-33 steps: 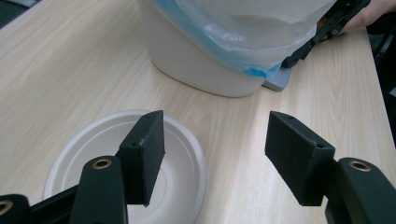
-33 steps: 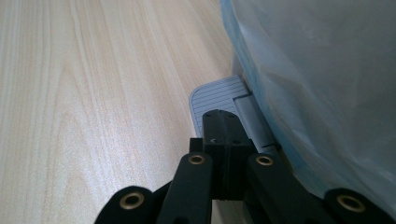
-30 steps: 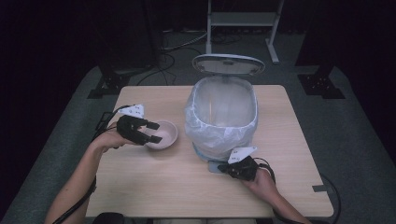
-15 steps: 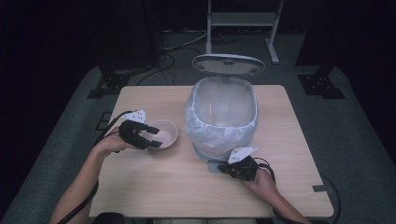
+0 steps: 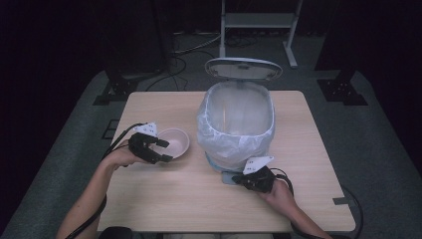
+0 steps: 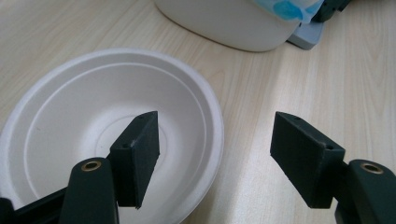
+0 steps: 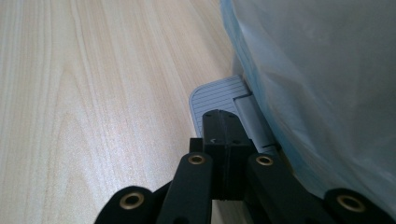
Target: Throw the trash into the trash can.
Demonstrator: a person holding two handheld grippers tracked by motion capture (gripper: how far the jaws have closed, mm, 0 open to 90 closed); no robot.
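Surface: light wooden table (image 5: 164,199), on grey floor.
Left part: white bowl (image 5: 175,141), upright.
Centre: lined pedal bin (image 5: 238,127), lid open.

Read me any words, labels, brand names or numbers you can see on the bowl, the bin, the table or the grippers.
None: no readable text anywhere.
Bowl: plain white, unmarked.
Bin and its liner bag: no label or brand visible.
Pedal: ridged lines, no writing.
Table: bare wood grain.
Left gripper and right gripper: no markings.
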